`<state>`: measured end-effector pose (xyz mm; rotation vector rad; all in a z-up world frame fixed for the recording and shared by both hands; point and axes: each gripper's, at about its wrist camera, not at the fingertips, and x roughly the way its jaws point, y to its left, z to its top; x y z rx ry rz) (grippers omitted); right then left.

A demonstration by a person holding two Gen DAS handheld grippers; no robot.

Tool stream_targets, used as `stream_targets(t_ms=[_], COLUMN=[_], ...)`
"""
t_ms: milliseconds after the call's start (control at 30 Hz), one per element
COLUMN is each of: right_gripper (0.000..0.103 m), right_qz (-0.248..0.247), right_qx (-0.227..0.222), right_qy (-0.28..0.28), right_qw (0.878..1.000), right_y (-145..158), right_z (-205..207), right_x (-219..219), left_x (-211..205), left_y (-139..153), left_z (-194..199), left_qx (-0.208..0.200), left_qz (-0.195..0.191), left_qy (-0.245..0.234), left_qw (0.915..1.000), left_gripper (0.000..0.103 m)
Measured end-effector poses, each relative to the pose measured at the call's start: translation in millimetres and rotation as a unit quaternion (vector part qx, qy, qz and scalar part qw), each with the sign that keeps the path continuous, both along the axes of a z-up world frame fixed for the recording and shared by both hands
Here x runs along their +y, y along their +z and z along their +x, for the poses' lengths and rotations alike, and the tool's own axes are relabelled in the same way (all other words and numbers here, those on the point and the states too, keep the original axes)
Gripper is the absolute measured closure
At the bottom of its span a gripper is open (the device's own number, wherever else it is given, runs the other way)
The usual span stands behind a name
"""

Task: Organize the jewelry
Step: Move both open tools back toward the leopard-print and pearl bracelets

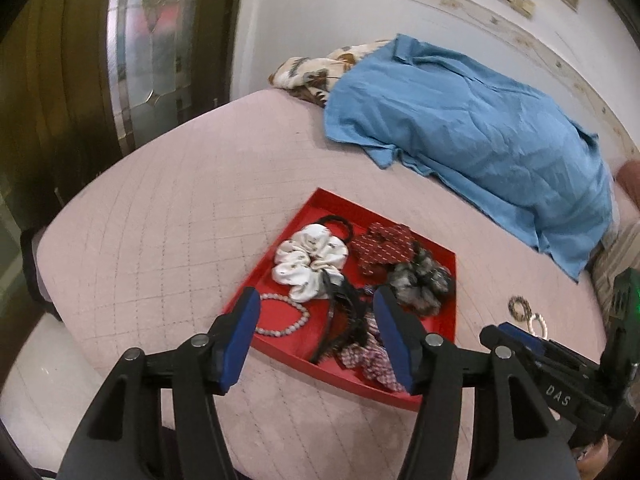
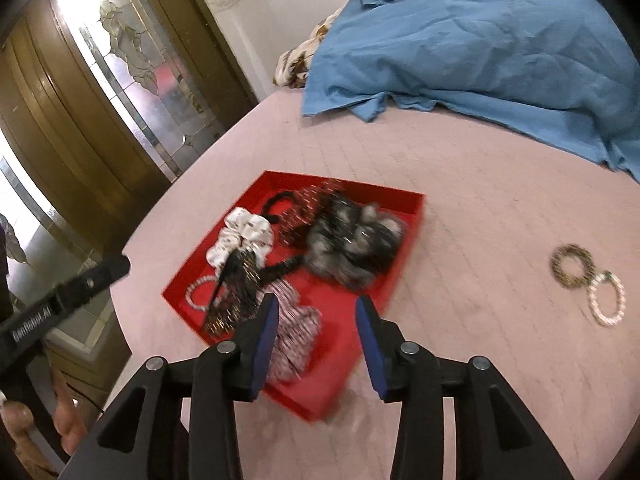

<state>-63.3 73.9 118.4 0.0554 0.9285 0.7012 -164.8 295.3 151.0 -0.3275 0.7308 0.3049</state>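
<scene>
With both the left gripper (image 1: 316, 336) and the right gripper (image 2: 316, 344) parted and empty, the two light, stiff bracelets (image 2: 588, 286) at right look easiest pinched by the rim.

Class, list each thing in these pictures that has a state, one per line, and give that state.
Left gripper: open, empty.
Right gripper: open, empty.
Red tray: uncovered, holding scrunchies.
Two bracelets: outside tray, touching.
Blue shirt: spread, crumpled.

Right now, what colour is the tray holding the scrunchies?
Red tray, clearest in the left wrist view.
</scene>
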Motion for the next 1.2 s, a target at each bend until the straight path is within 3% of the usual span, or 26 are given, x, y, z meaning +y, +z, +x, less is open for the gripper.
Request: stream_targets(t_ms=[333,900,1200], right_gripper=[0.055,0.052,0.052], right_qz=[0.0,-0.02,-0.014], right_qx=[-0.005,-0.003,0.015], right_qy=[-0.045,-0.144,-0.196], right_qw=[0.999,0.989,0.98], right_y=[-3.3,-13.2,-28.4], right_z=[-26.1,-37.2,-20.2], right_x=[-69.0,-190.1,-244.7], left_x=[-69.7,-138.6,-174.2], left_y=[18.7,16.3,-0.2], left_z=[-8.4,-16.8,2.9], left_qx=[-0.001,0.022,0.053], left_qz=[0.089,0.11,0.125], left_qy=[-0.055,-0.126,-0.159], left_qw=[0.9945,0.9856,0.9779], left_gripper=[0.033,0.031,0.031])
